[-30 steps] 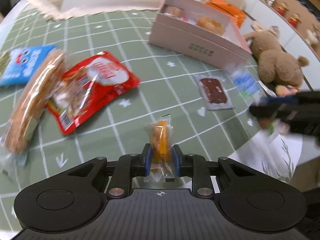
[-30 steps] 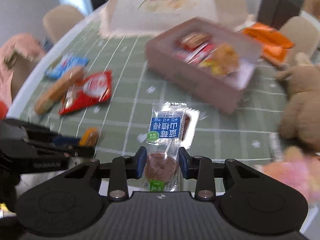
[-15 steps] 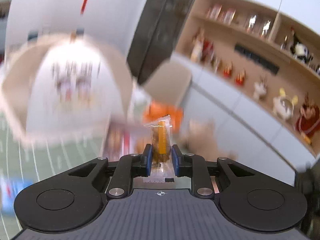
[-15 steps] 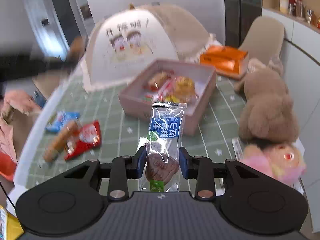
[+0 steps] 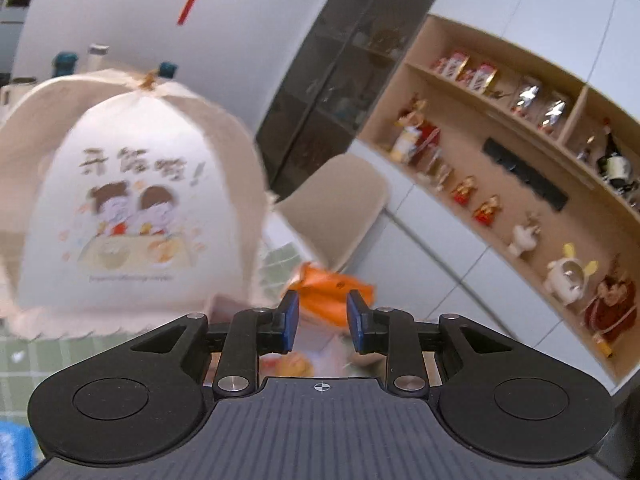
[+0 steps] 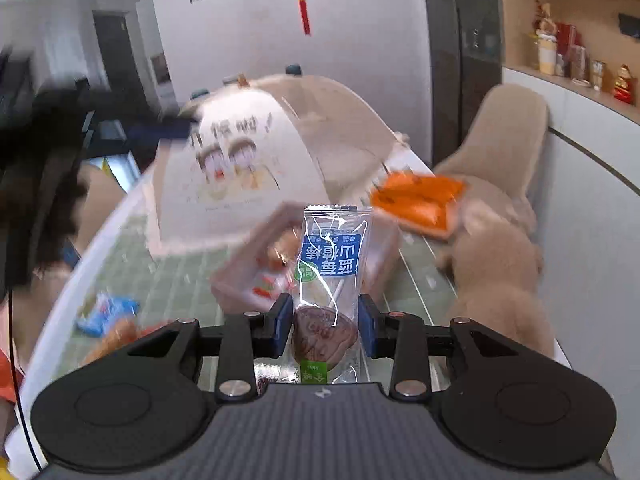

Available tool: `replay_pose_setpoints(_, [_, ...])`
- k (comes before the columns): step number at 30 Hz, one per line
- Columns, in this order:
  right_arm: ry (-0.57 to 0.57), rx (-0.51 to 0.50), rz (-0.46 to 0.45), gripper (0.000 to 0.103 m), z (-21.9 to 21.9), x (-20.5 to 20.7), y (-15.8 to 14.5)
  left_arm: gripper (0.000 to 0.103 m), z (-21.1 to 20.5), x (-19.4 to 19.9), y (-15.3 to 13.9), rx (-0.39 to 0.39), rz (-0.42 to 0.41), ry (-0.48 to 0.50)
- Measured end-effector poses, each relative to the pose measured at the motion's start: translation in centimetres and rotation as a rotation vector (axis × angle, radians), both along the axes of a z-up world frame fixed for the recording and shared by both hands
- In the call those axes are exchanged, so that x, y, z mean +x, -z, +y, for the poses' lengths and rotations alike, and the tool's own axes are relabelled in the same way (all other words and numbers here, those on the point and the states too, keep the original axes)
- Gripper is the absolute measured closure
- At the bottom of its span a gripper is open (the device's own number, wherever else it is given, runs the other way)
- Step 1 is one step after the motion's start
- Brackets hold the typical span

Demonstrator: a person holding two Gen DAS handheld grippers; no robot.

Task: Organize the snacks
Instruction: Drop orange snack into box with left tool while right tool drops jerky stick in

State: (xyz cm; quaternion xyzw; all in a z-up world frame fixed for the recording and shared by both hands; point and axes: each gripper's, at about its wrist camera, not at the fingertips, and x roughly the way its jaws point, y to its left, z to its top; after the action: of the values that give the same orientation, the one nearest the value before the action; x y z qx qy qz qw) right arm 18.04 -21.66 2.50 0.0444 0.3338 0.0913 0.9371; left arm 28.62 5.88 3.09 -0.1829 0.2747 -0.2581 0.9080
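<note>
Jaws: left gripper [image 5: 322, 322] is gaping empty; right gripper [image 6: 324, 326] is pinching lollipop [image 6: 325, 330], carrying it toward box [image 6: 240, 280] for sorting.

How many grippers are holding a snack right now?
1. The right gripper is clamped on a lollipop packet. The left gripper is open with nothing between its fingers.

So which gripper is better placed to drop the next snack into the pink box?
Right. The right gripper is shut on the lollipop packet, with the pink box just ahead. The left gripper is open and holds nothing.
</note>
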Motion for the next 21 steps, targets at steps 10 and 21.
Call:
replay_pose_setpoints(10, [-0.037,0.013,0.064,0.041,4.0,10.9,-1.2,0.074,14.2,-5.0,6.3,0.073,0.153,-0.341])
replay_pose_setpoints(21, [-0.077,-0.032,0.407,0.038,7.8,6.1,13.8,0.074,17.4,-9.7,18.6,0.097,0.436,-0.4])
